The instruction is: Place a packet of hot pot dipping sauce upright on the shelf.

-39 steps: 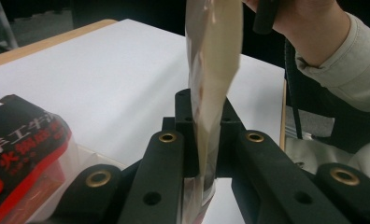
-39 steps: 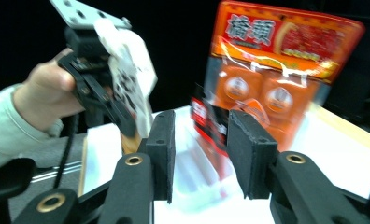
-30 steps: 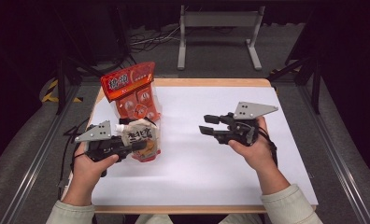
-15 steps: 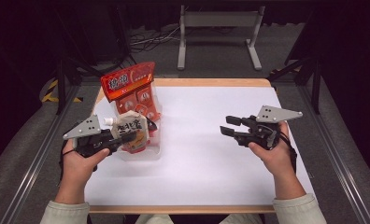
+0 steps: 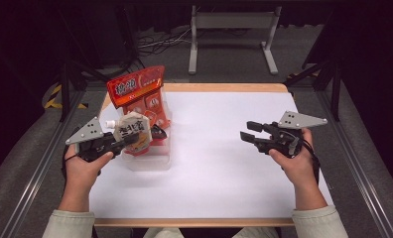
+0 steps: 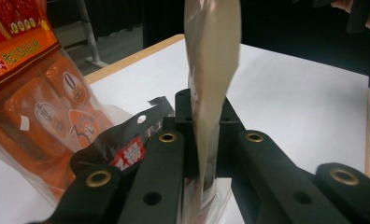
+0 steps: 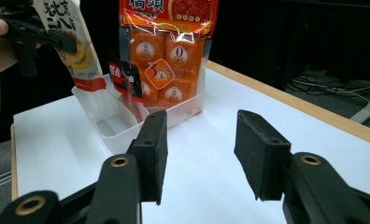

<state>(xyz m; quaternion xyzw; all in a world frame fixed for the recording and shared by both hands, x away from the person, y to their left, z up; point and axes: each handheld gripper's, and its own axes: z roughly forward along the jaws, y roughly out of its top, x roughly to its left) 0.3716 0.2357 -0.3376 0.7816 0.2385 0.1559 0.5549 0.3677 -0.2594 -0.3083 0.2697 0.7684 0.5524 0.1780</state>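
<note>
Left gripper (image 5: 126, 142): jaws tight on pouch (image 5: 133, 132), held up over clear bin (image 5: 150, 161).
Right gripper (image 5: 249, 132): jaws apart, just been opening, nothing in them, far from bin.
Orange bag (image 5: 142, 96): stands in bin.

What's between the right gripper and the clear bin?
Nothing: in the high view, only bare white table lies between the right gripper and the clear bin; the right gripper view confirms it.
</note>
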